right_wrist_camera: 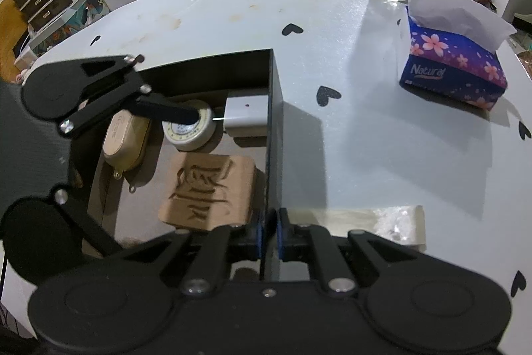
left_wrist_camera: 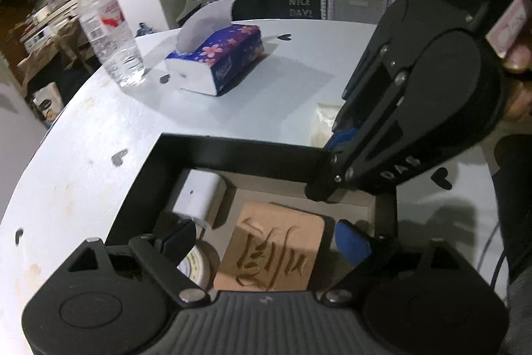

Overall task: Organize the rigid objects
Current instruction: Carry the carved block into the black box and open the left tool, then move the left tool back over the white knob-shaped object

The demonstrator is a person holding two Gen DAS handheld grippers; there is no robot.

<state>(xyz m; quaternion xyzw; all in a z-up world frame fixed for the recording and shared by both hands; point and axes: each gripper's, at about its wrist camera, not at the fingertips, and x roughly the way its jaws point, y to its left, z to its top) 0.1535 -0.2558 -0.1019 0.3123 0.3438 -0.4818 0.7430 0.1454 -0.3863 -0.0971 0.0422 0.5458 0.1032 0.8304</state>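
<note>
Right wrist view: right tool (right_wrist_camera: pixel 269 235) clamped on box wall (right_wrist_camera: pixel 274 128); left tool (left_wrist_camera: pixel 266 238) wide inside.

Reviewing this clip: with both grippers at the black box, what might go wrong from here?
1. The right gripper is pinched on the black box wall; a tug could drag or tip the box and shift its contents.
2. The left gripper hangs open over the crowded inside; its fingers may knock the round tin or white charger rather than the carved wooden block.
</note>
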